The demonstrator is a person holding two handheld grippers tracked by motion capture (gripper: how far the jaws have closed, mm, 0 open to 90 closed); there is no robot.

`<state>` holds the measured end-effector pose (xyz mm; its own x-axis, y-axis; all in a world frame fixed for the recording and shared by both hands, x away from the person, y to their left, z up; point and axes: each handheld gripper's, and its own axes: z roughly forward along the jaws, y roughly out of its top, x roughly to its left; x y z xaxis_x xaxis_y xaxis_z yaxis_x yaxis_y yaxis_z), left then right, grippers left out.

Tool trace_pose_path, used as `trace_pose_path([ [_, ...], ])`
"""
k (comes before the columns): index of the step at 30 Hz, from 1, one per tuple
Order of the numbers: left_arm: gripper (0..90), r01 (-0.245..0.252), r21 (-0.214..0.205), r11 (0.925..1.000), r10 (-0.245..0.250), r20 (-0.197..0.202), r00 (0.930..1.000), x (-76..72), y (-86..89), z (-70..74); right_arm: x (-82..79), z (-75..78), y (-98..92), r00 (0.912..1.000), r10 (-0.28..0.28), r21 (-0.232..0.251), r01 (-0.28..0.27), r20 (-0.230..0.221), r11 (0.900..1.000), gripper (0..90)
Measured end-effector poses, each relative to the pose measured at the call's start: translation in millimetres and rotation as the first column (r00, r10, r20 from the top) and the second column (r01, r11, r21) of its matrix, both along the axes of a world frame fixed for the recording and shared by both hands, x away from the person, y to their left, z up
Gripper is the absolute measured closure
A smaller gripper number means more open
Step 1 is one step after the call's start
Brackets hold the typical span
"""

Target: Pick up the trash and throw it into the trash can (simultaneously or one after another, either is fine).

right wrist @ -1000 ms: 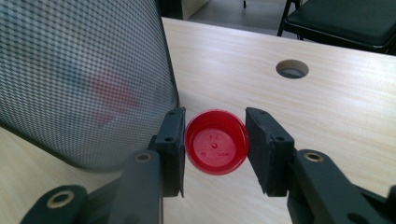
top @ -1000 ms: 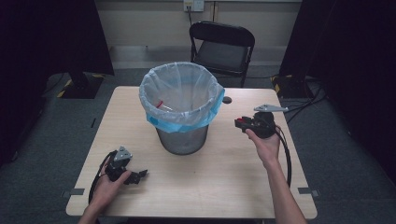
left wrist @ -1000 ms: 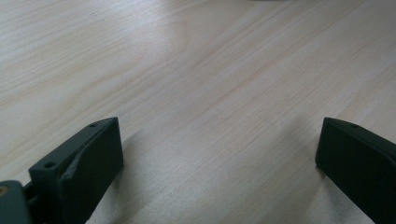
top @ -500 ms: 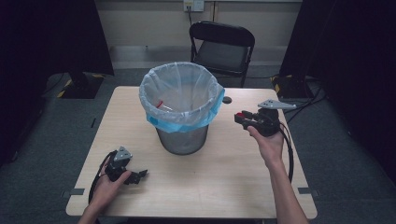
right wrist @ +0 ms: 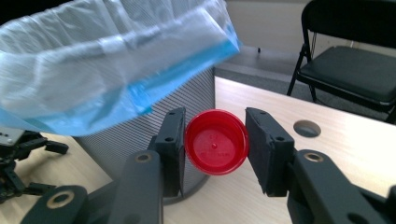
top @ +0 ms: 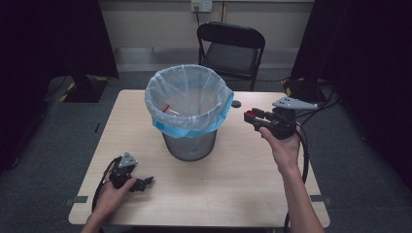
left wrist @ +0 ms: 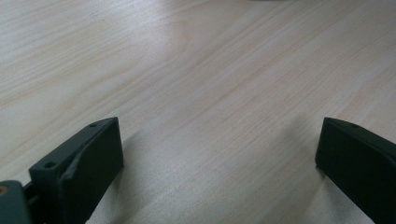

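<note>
A round red cap (right wrist: 215, 148) sits pinched between the two black pads of my right gripper (right wrist: 214, 149), its hollow side toward the camera. In the high view that gripper (top: 253, 116) hangs in the air just right of the bin, with the red cap (top: 250, 114) at its tip. The grey mesh bin (top: 189, 144) stands mid-table with a clear and blue liner (top: 187, 99) folded over its rim; something red lies inside. My left gripper (top: 144, 183) rests on the table (top: 243, 194) at the front left, jaws wide apart over bare wood (left wrist: 219, 154).
A black folding chair (top: 232, 46) stands beyond the table's far edge. A round hole (top: 236, 103) in the tabletop lies right of the bin. Cables trail from both grippers. Dark curtains close both sides of the room.
My right gripper has risen with the red cap and come slightly closer to the bin's rim. The left hand and its gripper have stayed put.
</note>
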<state>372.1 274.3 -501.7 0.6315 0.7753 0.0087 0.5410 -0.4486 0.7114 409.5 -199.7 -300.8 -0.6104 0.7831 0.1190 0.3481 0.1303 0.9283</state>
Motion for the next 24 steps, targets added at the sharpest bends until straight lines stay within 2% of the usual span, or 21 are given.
trace_pose_path([
  [2, 0.3, 0.000, 0.000, 1.0000, 0.000, 0.000, 1.0000, 0.0, 0.0, 0.0, -2.1, 4.7, 0.7, 0.9997, 0.017, 0.013, -0.017, 0.015, 0.9998, 60.0],
  [7, 0.3, 0.000, 0.000, 1.0000, 0.000, 0.000, 1.0000, 0.0, 0.0, 0.0, -5.0, 15.1, 3.9, 0.9993, 0.018, 0.002, -0.018, 0.033, 0.9998, 60.0],
  [15, 0.3, 0.002, 0.002, 1.0000, -0.002, 0.000, 1.0000, 0.0, 0.2, 0.1, -6.0, 32.3, 10.7, 0.9958, 0.047, 0.024, -0.049, 0.079, 0.9985, 60.0],
  [24, 0.3, 0.002, 0.002, 1.0000, -0.002, 0.000, 1.0000, 0.0, 0.2, 0.1, -1.0, 49.7, 26.6, 0.9900, 0.083, 0.044, -0.088, 0.114, 0.9951, 60.0],
])
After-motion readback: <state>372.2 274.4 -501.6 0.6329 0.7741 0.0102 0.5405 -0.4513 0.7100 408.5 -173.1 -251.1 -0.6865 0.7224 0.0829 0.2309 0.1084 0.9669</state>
